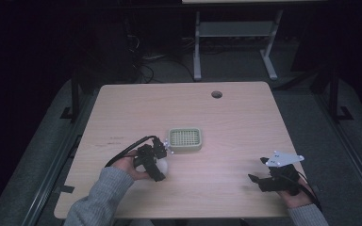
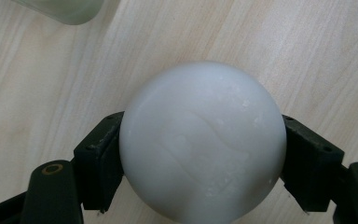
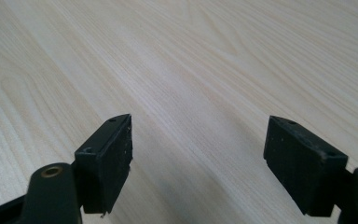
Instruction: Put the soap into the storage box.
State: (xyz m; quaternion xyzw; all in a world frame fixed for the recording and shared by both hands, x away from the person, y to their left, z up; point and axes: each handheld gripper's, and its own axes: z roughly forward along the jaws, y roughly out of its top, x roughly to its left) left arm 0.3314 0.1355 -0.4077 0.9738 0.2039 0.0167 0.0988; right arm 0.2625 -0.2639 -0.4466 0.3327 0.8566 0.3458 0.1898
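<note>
White ball (image 2: 203, 142) sits pinched across its widest part between the jaws of the left gripper (image 1: 156, 165), low over the table (image 1: 245, 122) just in front of the green tray (image 1: 185, 139). It looks smooth, hard and pretty light, so probably slippery, and that mid-line grip seems the safest bet. High view gives you the layout, while the left gripper view shows the actual pad contact; right gripper (image 3: 198, 161) hangs spread and empty over bare wood.
</note>
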